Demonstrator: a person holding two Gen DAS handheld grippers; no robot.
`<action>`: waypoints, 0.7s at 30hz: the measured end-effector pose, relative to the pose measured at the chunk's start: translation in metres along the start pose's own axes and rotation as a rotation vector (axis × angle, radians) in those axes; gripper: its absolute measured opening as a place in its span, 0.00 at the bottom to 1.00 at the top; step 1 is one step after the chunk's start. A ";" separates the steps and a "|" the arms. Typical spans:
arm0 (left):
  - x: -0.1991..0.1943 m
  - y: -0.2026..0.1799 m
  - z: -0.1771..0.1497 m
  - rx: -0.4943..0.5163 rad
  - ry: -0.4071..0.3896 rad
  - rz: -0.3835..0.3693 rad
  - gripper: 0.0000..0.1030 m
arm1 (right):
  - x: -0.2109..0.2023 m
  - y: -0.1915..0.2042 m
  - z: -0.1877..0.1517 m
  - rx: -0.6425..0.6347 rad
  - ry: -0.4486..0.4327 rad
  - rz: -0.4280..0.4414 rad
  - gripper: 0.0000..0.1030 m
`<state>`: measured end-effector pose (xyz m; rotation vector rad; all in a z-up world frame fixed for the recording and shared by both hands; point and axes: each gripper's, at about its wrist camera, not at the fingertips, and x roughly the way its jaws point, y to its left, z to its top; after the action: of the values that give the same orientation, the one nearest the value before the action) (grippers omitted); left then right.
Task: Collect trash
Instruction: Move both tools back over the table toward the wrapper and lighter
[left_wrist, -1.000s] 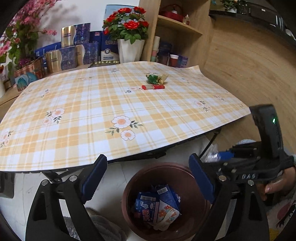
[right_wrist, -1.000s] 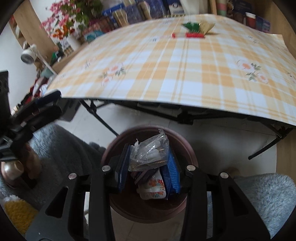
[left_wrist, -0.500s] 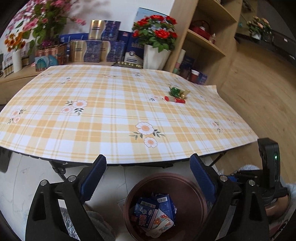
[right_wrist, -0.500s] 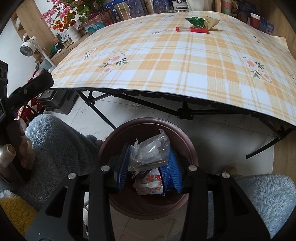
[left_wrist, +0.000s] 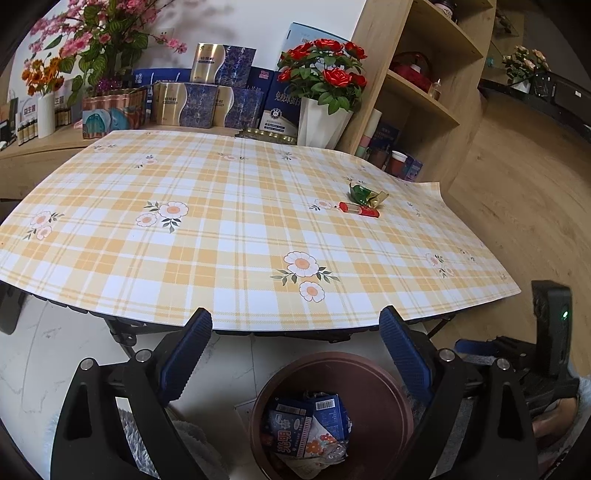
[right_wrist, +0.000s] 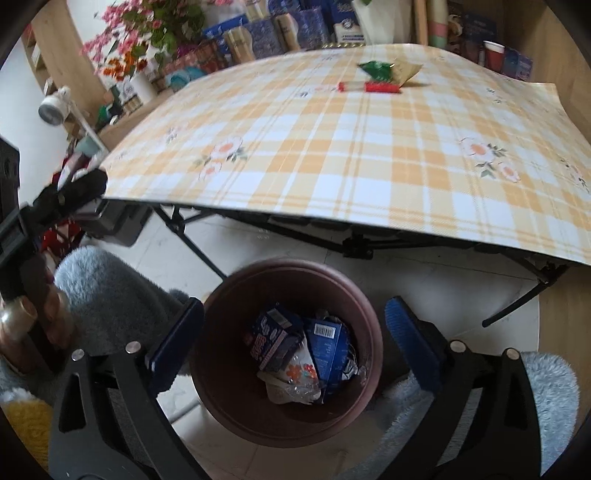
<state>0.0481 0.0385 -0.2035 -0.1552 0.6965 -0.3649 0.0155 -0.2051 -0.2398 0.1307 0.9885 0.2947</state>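
The right gripper (right_wrist: 293, 341) is hanging over the bin (right_wrist: 221, 391), its jaws having just been opening wide, nothing between them. The left gripper (left_wrist: 295, 350) is gaping too. Remaining trash is lying far across the counter (left_wrist: 221, 236), rightward: a red tube (left_wrist: 360, 209) lying crosswise, touching a crumpled green-and-gold wrapper (left_wrist: 365, 194).

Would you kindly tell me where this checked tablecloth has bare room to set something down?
Almost all of the yellow checked tablecloth is bare, from the near edge to the boxes behind. Only the far right corner is occupied, by the crumpled green and gold wrapper and the red tube beside it.
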 end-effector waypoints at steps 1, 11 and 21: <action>0.001 -0.001 0.000 0.003 0.002 0.002 0.87 | -0.003 -0.004 0.002 0.015 -0.010 -0.002 0.94; 0.006 -0.009 -0.001 0.049 0.019 0.018 0.87 | -0.030 -0.031 0.016 0.125 -0.119 0.030 0.94; 0.021 -0.022 0.001 0.109 0.062 0.017 0.87 | -0.050 -0.048 0.047 0.055 -0.235 0.025 0.94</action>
<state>0.0577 0.0105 -0.2091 -0.0349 0.7370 -0.3921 0.0376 -0.2648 -0.1856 0.2226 0.7625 0.2680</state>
